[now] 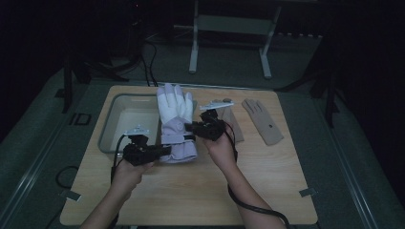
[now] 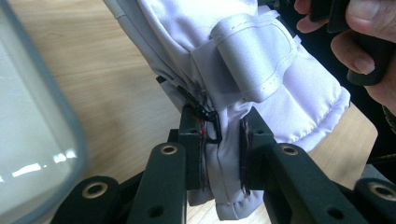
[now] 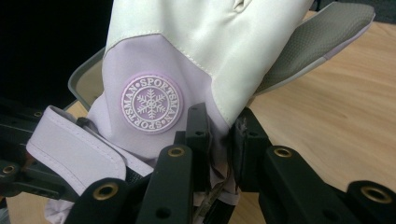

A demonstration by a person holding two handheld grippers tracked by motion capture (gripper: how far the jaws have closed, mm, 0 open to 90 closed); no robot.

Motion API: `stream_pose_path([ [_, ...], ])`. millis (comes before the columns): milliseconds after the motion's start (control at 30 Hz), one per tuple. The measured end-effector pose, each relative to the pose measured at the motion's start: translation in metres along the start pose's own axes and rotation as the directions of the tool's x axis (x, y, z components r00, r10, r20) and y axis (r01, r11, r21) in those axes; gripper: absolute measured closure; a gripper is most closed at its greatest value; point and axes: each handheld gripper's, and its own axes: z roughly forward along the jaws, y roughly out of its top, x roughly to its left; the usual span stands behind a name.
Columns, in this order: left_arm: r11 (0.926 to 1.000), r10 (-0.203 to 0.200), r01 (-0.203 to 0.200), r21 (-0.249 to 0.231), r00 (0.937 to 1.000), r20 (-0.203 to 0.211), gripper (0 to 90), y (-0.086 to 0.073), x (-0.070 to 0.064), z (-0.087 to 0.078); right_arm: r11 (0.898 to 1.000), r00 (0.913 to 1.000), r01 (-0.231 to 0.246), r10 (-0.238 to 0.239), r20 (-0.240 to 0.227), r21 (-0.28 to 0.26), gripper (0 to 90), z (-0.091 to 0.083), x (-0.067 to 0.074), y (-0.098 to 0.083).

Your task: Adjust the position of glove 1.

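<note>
The right hand-held gripper point(image 3: 219, 154) clamps the snowflake-badged ski glove point(image 3: 187, 56) over the wooden table point(image 3: 336, 121).

White-and-lilac ski glove point(image 1: 175, 125) with round snowflake badge, fingers up, cuff pinched above the wooden table point(image 1: 200, 191)

Three gloves: one padded white-and-lilac ski glove point(image 1: 175, 125) at centre and two flat tan knit gloves point(image 1: 262, 121) far right. One shallow grey-rimmed plastic tray point(image 1: 111, 119) left. One pale wooden surface point(image 1: 267, 176).

left claw point(image 1: 165, 150) clamped shut, right claw point(image 1: 187, 128) clamped shut, both forearms reaching forward, hands close together
</note>
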Motion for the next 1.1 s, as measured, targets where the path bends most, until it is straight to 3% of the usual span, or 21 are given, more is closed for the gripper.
stream_pose_path([
  [133, 0.9999, 0.010, -0.010, -0.004, 0.9997, -0.024, 75.7, 0.005, 0.007, -0.012, 1.000, 0.9999, 0.012, -0.012, -0.008, -0.009, 78.9, 0.008, 0.008, 0.012],
  [433, 0.9997, -0.015, 0.014, -0.021, 0.9976, -0.068, 75.7, 0.006, 0.030, -0.040, 0.999, 0.9986, 0.039, -0.039, -0.037, -0.005, 78.9, 0.035, 0.028, 0.034],
  [633, 0.9995, -0.030, 0.030, -0.009, 0.9938, -0.107, 75.6, 0.011, 0.052, -0.059, 0.999, 0.9973, 0.050, -0.050, -0.054, 0.006, 78.9, 0.063, 0.044, 0.053],
  [767, 0.9996, -0.029, 0.030, 0.003, 0.9879, -0.152, 75.6, 0.016, 0.065, -0.073, 0.999, 0.9965, 0.047, -0.046, -0.070, 0.003, 78.9, 0.080, 0.052, 0.065],
  [900, 0.9988, -0.046, 0.048, 0.006, 0.9838, -0.173, 75.6, 0.015, 0.080, -0.078, 0.998, 0.9955, 0.057, -0.055, -0.076, 0.016, 79.0, 0.101, 0.059, 0.074],
  [1100, 0.9962, -0.082, 0.086, 0.011, 0.9789, -0.187, 75.7, 0.007, 0.101, -0.074, 0.997, 0.9962, 0.066, -0.063, -0.060, 0.051, 79.0, 0.126, 0.062, 0.076],
])
